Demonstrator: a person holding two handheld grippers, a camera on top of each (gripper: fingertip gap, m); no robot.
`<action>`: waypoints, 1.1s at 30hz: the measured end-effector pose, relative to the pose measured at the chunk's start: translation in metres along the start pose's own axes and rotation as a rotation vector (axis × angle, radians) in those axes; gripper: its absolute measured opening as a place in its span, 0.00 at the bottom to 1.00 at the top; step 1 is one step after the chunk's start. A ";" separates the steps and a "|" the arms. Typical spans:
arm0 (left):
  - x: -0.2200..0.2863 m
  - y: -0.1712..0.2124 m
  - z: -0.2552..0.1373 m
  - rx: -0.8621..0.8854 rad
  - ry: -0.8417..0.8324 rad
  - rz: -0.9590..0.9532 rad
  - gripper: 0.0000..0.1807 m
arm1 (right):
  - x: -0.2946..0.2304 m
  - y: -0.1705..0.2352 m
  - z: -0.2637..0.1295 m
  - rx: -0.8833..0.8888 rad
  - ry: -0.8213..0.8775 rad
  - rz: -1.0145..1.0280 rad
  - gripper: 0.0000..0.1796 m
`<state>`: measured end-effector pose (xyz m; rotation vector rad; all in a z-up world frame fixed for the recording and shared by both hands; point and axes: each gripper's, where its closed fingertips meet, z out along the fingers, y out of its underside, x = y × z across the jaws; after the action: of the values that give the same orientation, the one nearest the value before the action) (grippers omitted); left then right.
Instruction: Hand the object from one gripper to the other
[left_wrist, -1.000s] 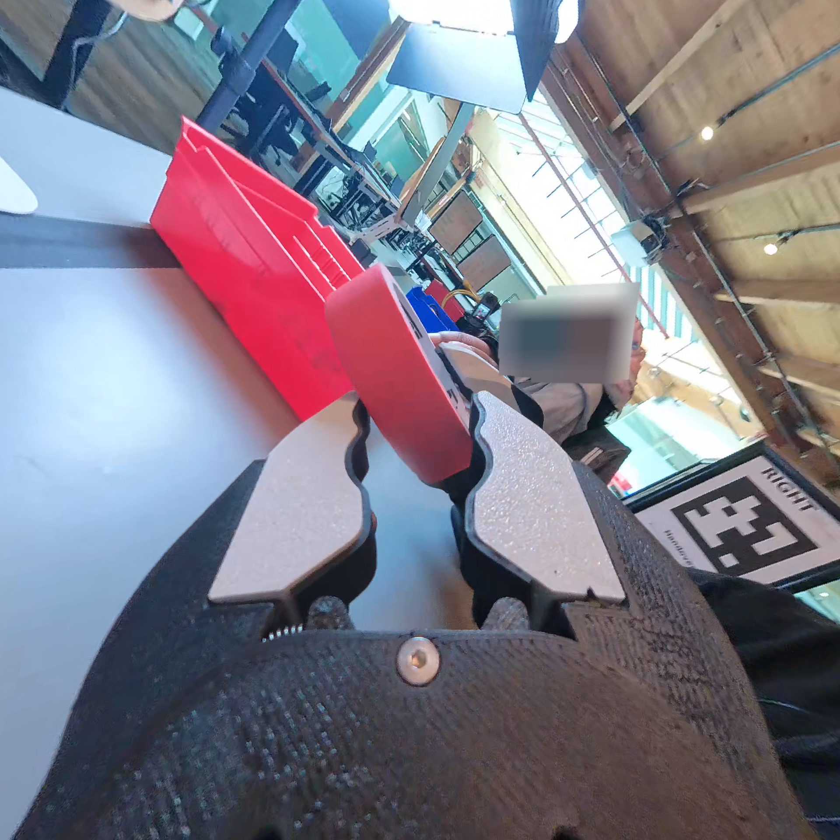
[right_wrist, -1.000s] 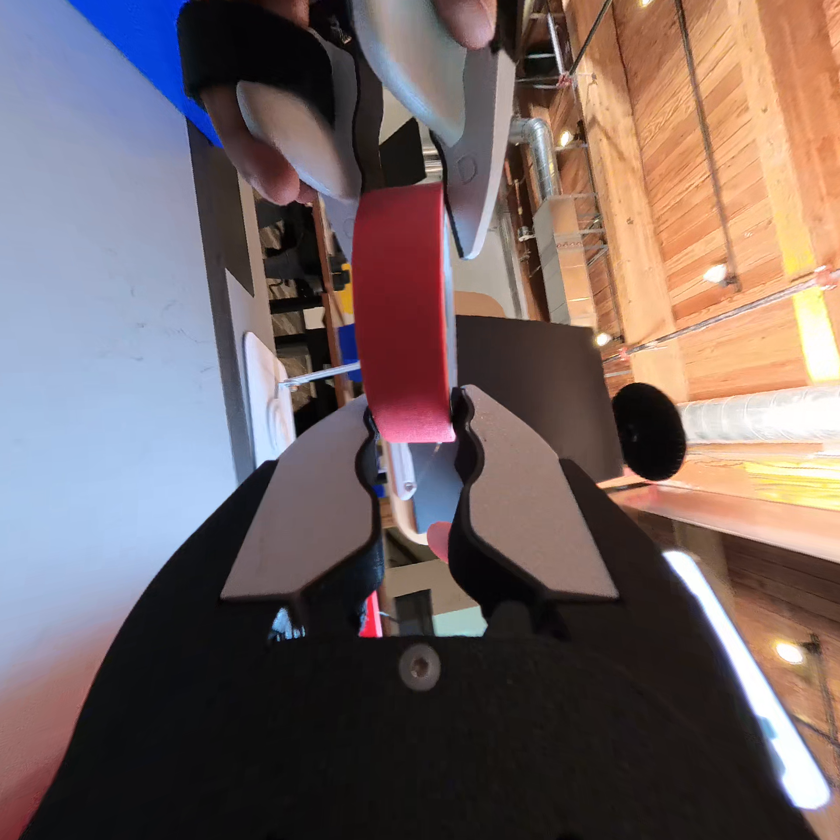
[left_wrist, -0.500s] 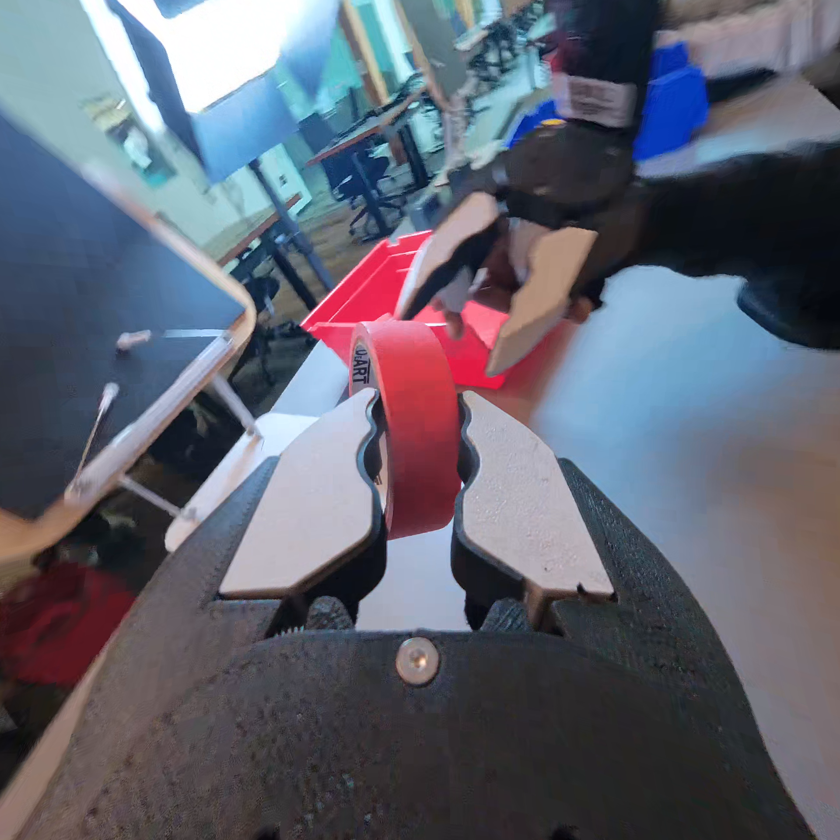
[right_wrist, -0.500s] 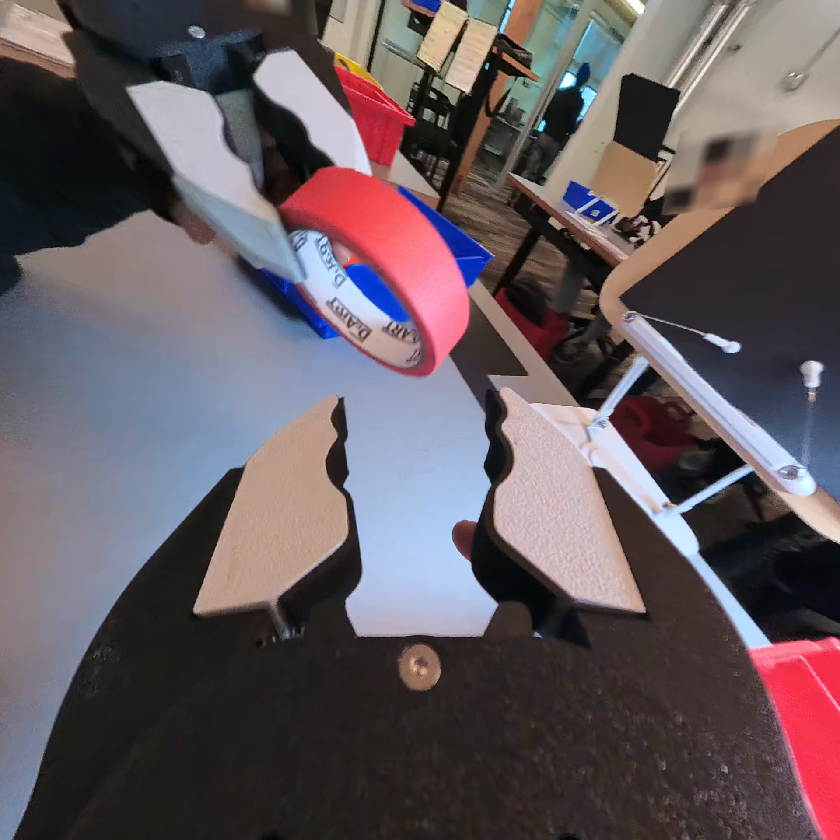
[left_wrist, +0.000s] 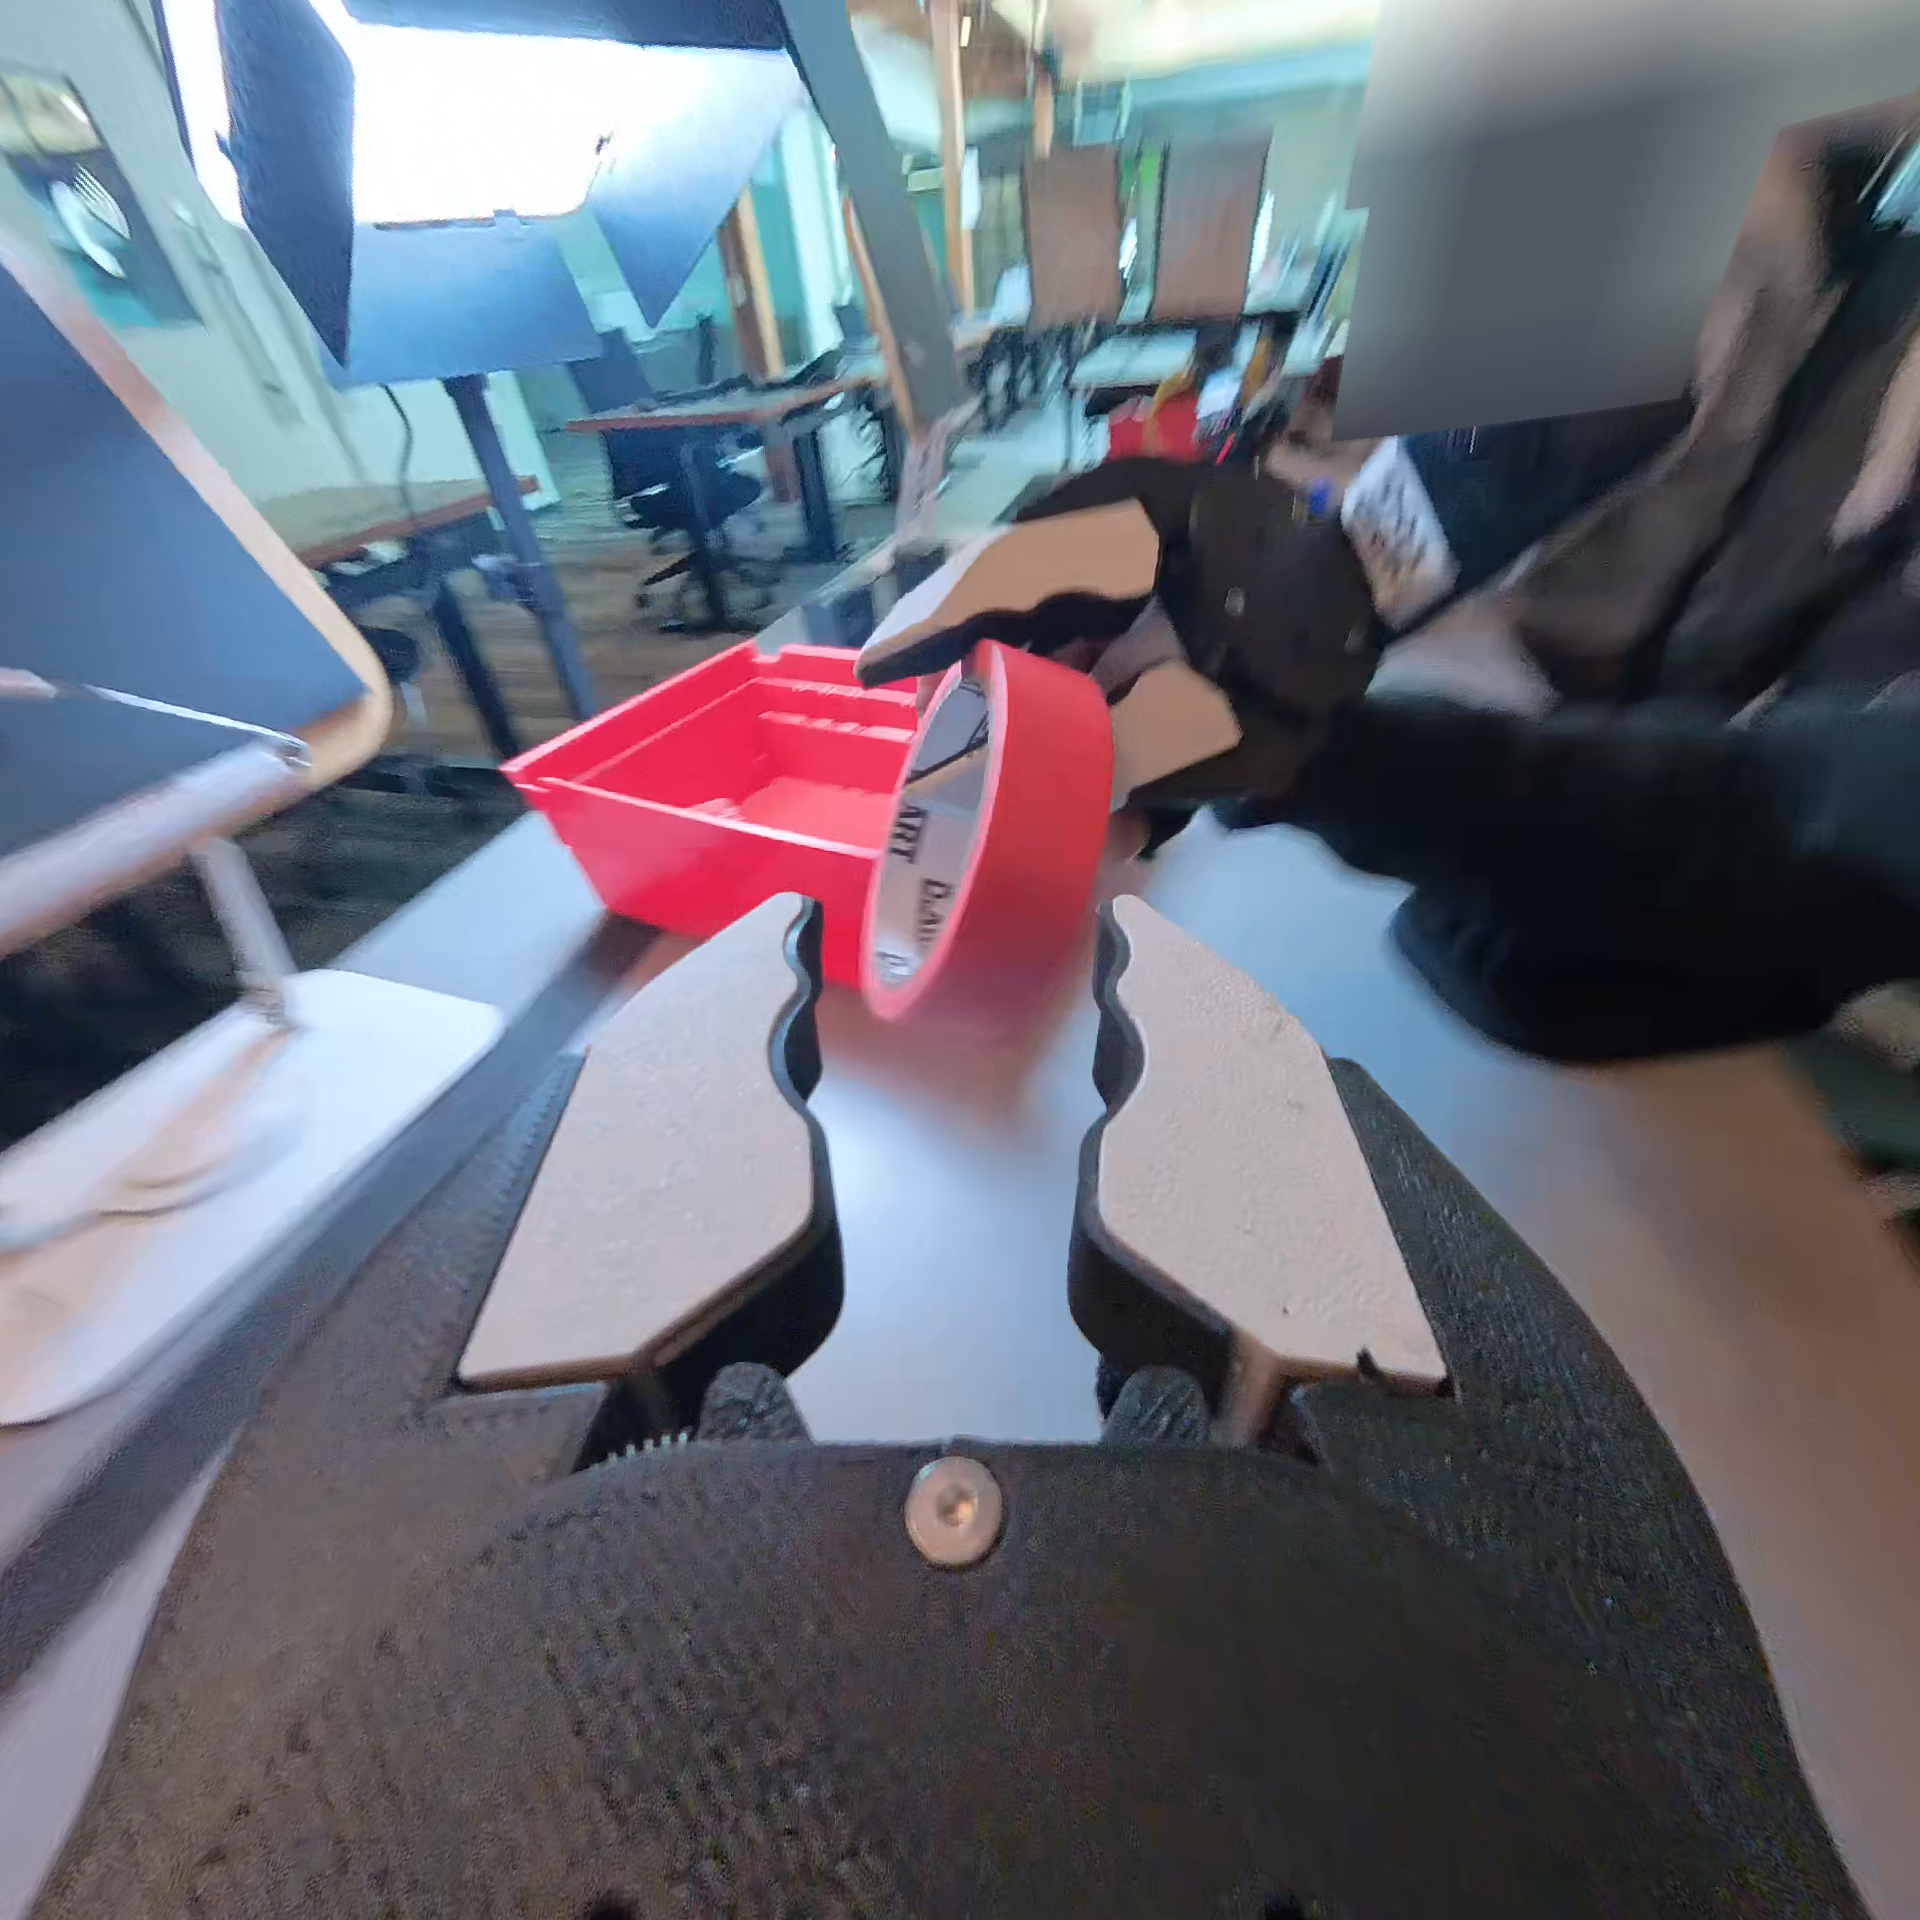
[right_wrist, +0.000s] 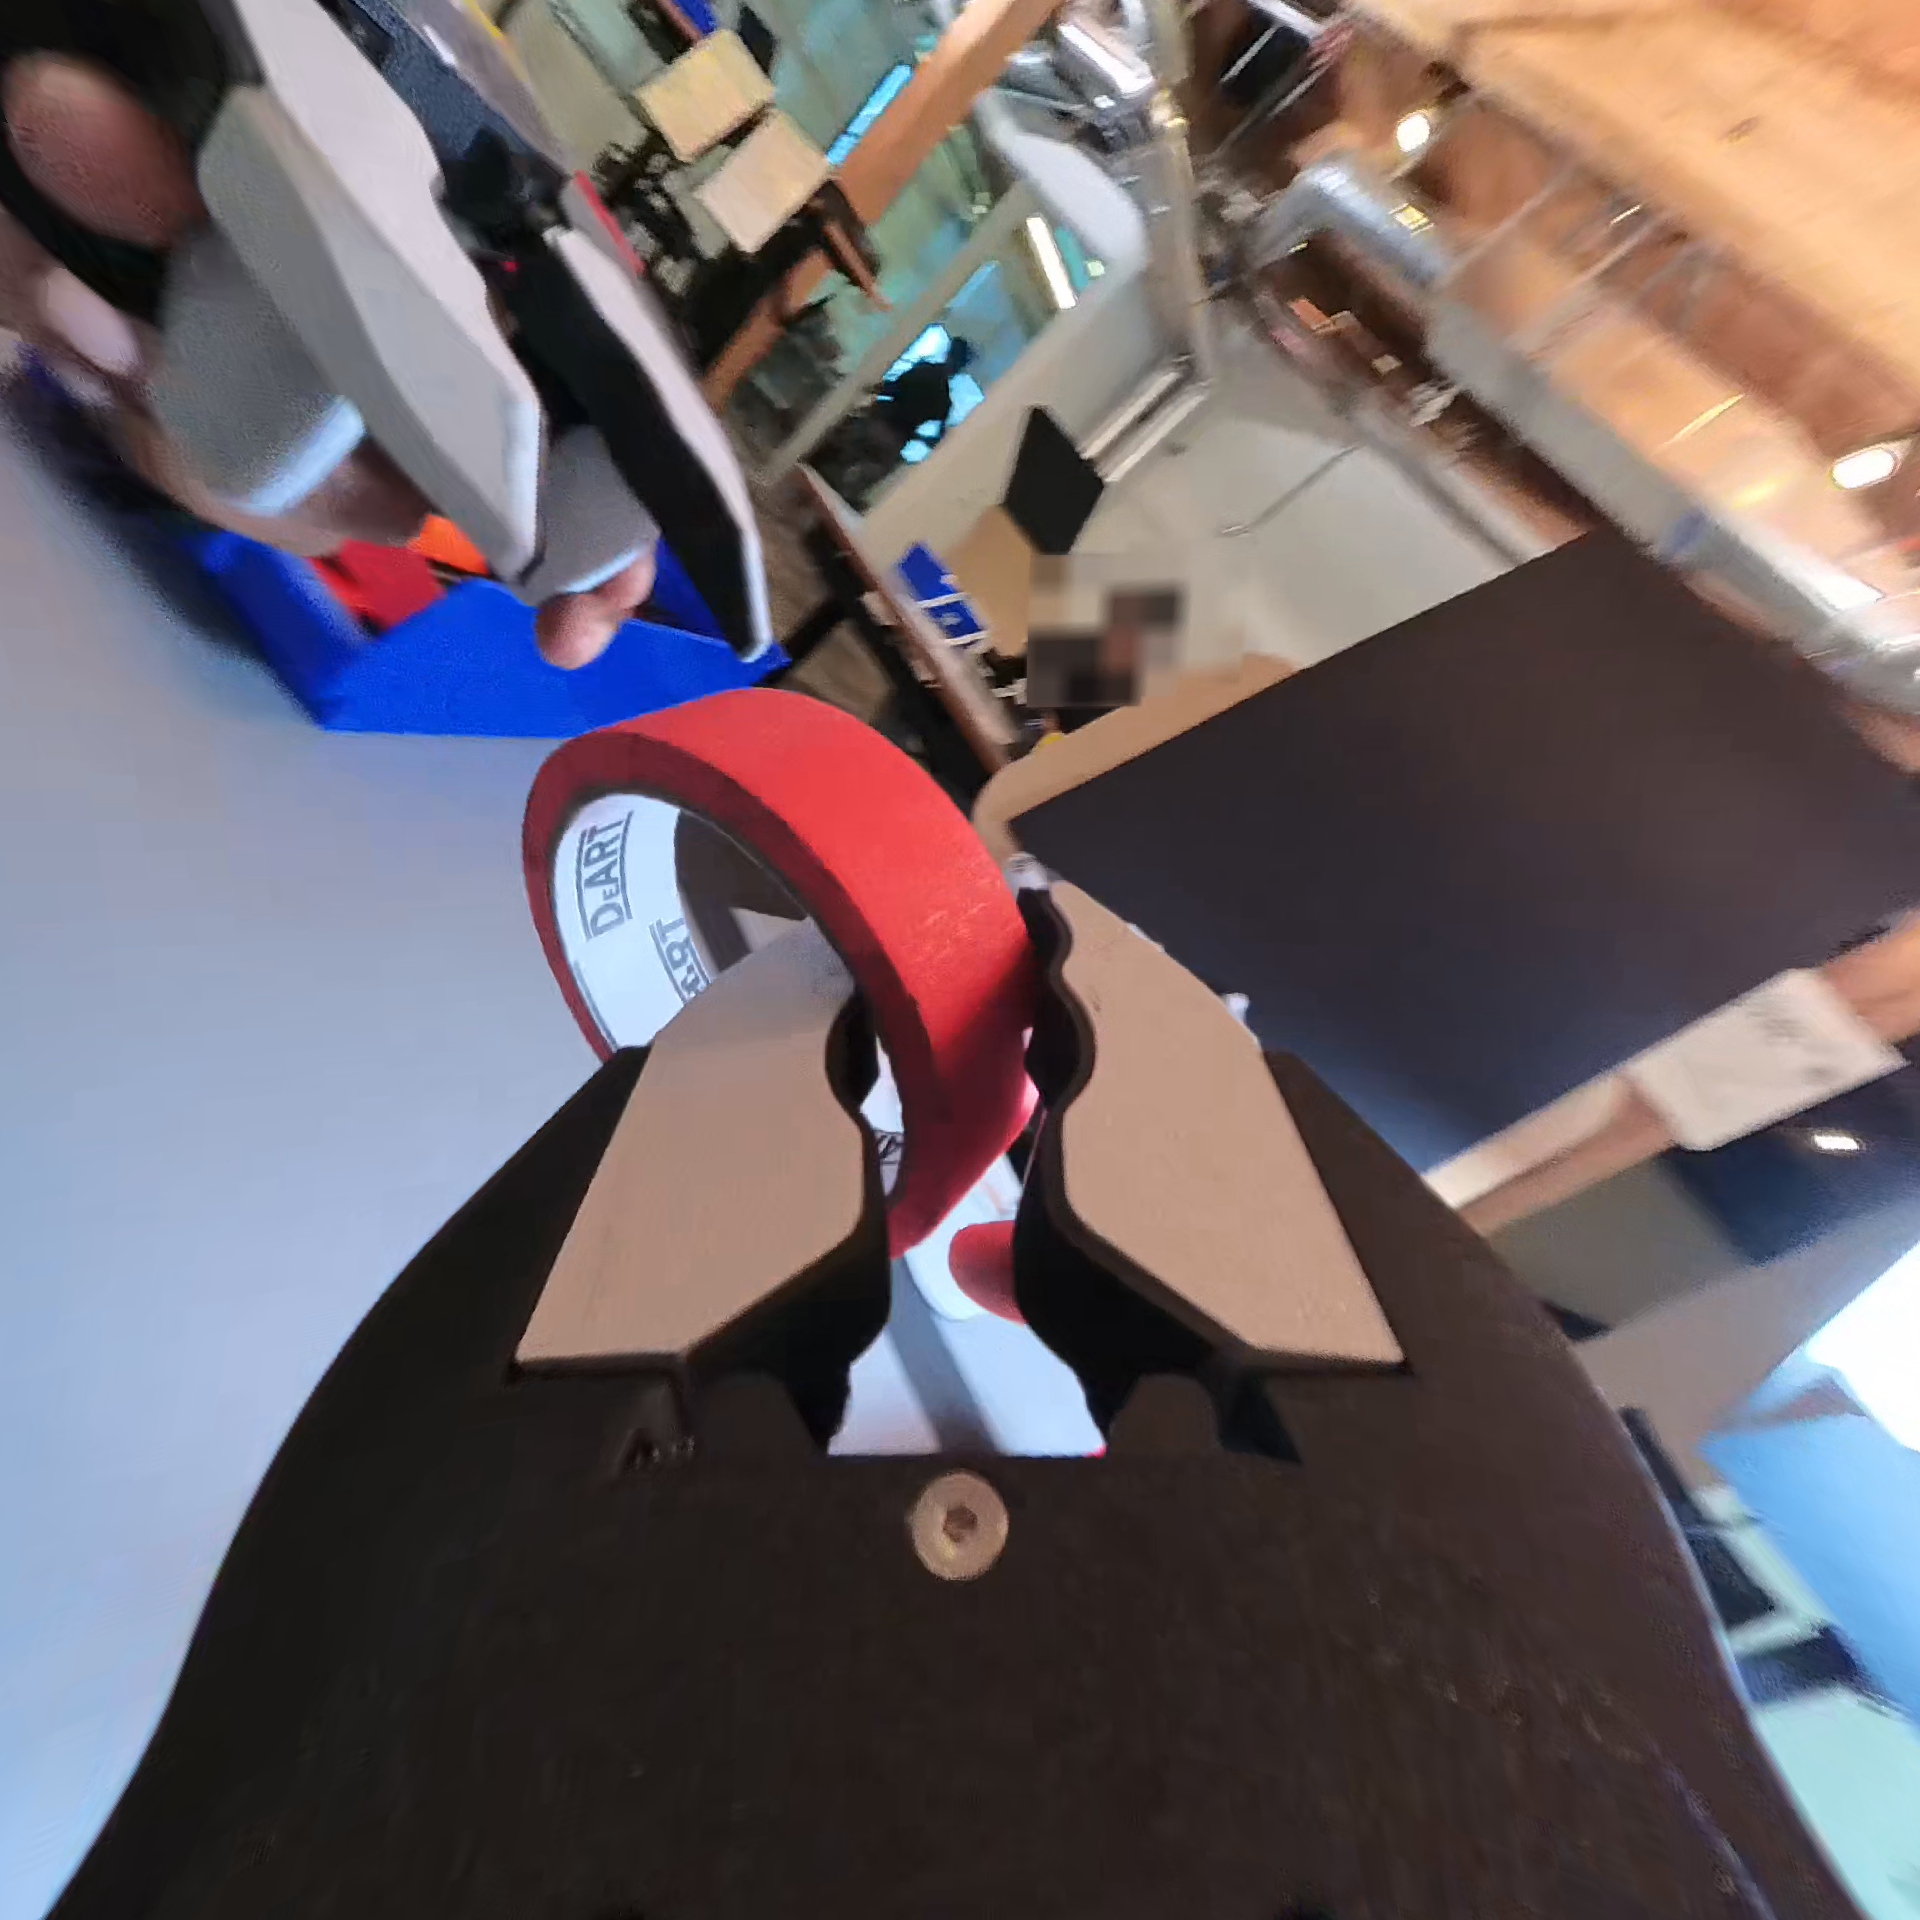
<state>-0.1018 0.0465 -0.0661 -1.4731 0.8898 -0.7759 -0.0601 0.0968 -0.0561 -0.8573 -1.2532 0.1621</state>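
One red tape roll (right_wrist: 831, 883) hangs above the counter (right_wrist: 260, 987), pinched through its wall by the right hand-held gripper (right_wrist: 951, 1039). Just beyond it, the left hand-held gripper (left_wrist: 951, 997) gapes empty. That thin pinch could let the roll swivel or drop.

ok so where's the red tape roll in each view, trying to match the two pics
Left wrist view: the red tape roll sits at centre, just beyond the open left gripper, pinched by the right gripper coming in from the right.
Right wrist view: the roll is at centre, clamped between the right gripper's fingers; the left gripper hangs open at upper left.
Shared landmark: the black board with a pale rounded edge.
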 end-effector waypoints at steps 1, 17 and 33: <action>-0.001 -0.002 0.000 0.038 0.039 -0.112 0.28 | 0.006 -0.002 -0.002 0.003 0.044 -0.047 0.14; 0.018 0.014 0.023 0.186 0.558 -0.982 0.30 | -0.019 -0.073 -0.019 0.215 0.247 -0.645 0.14; 0.030 0.050 0.046 0.047 0.526 -0.987 0.15 | -0.030 -0.061 -0.009 0.165 0.164 -0.611 0.09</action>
<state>-0.0521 0.0416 -0.1210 -1.6738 0.4516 -1.9582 -0.0830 0.0342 -0.0404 -0.3122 -1.2733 -0.2859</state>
